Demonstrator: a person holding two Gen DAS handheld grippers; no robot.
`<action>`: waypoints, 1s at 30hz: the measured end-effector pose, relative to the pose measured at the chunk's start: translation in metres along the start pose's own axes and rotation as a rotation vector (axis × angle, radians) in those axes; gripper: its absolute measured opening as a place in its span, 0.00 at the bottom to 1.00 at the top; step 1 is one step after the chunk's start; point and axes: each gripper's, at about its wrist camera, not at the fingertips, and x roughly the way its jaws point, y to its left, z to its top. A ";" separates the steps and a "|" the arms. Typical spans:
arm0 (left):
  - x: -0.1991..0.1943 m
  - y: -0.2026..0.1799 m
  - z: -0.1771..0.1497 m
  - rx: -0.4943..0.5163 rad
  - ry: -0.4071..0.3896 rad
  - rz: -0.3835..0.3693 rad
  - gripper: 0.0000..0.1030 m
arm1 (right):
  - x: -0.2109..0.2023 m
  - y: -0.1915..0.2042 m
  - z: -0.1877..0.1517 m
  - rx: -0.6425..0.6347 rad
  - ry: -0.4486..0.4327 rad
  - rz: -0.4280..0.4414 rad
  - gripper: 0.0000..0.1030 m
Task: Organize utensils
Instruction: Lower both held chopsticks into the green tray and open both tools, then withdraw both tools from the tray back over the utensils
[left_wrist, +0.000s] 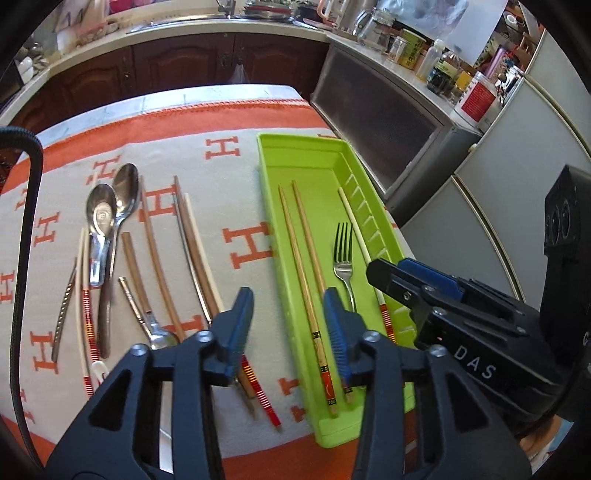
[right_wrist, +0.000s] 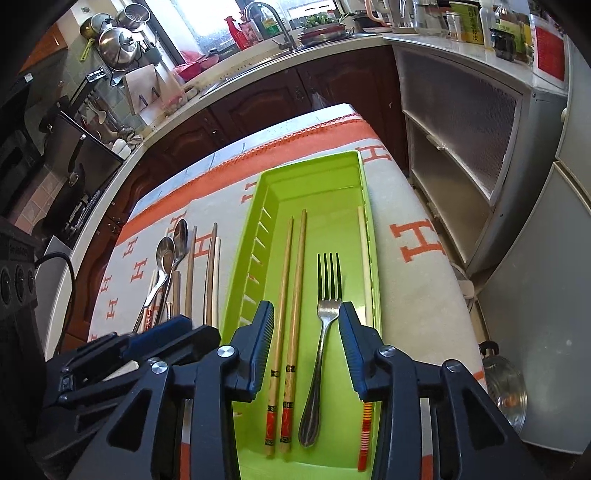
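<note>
**Green tray part-filled, both claws empty**

Green tray (right_wrist: 314, 192) on the orange-and-cream cloth (left_wrist: 229, 173), holding a pair of wooden chopsticks (right_wrist: 291, 295), a fork (right_wrist: 327, 295) and one pale chopstick (right_wrist: 364, 266) along the right wall. Left on the cloth beside the tray: two spoons (left_wrist: 110, 210), more chopsticks (left_wrist: 192, 251), perhaps a third spoon, half hidden. Left gripper (left_wrist: 290, 325) parted, nothing between its pads. Right gripper (right_wrist: 306, 347) parted above the tray, gripping nothing.
</note>
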 end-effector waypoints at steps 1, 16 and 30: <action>-0.004 0.002 0.000 0.000 -0.009 0.000 0.44 | -0.002 0.001 -0.001 -0.001 -0.002 0.001 0.37; -0.045 0.031 -0.017 -0.030 -0.099 0.041 0.46 | -0.019 0.013 -0.025 -0.017 -0.022 -0.004 0.44; -0.082 0.083 -0.028 -0.066 -0.183 0.138 0.46 | -0.039 0.055 -0.027 -0.099 -0.070 0.023 0.47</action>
